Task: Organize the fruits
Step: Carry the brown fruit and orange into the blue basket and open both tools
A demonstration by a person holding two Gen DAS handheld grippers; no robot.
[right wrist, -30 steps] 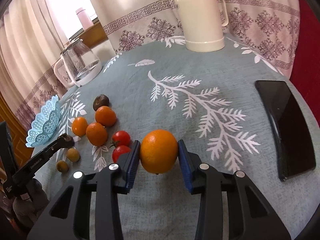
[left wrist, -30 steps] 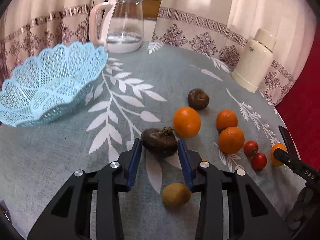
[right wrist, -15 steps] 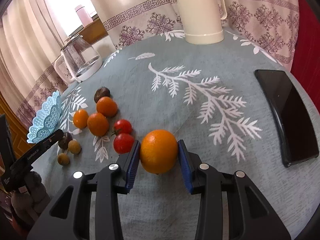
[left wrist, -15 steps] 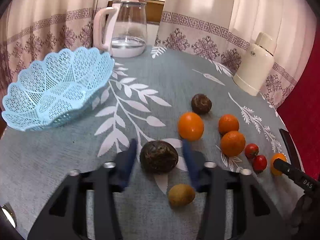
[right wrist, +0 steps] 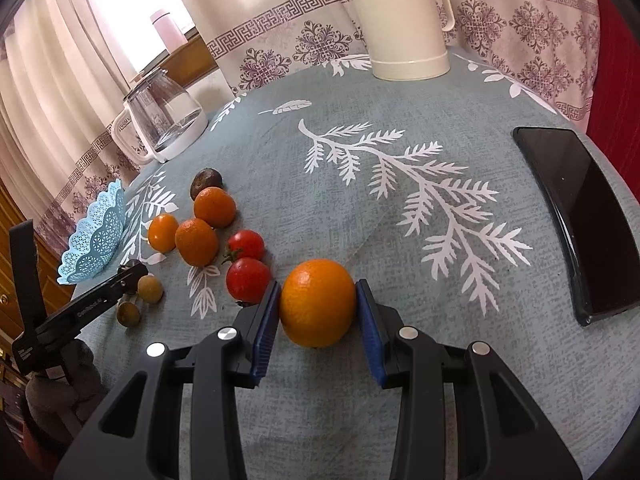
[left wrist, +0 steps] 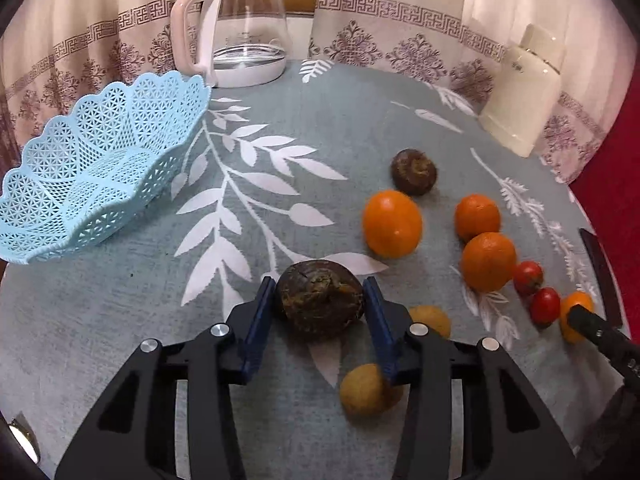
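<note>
Left wrist: left gripper point(left wrist: 319, 307) jaws are pinching a brown fruit point(left wrist: 319, 298) across its widest part, held above the cloth, basket point(left wrist: 96, 172) off to the left and empty. It looks firm, rough and light, so it should grip well. One finger is partly covering the two tan fruits point(left wrist: 366, 390).

Right wrist: right gripper point(right wrist: 317, 305) jaws are clamping an orange point(right wrist: 317, 303) at its equator; waxy skin, moderate heft, could slip. Whether it is clearing the cloth is hard to tell.
</note>
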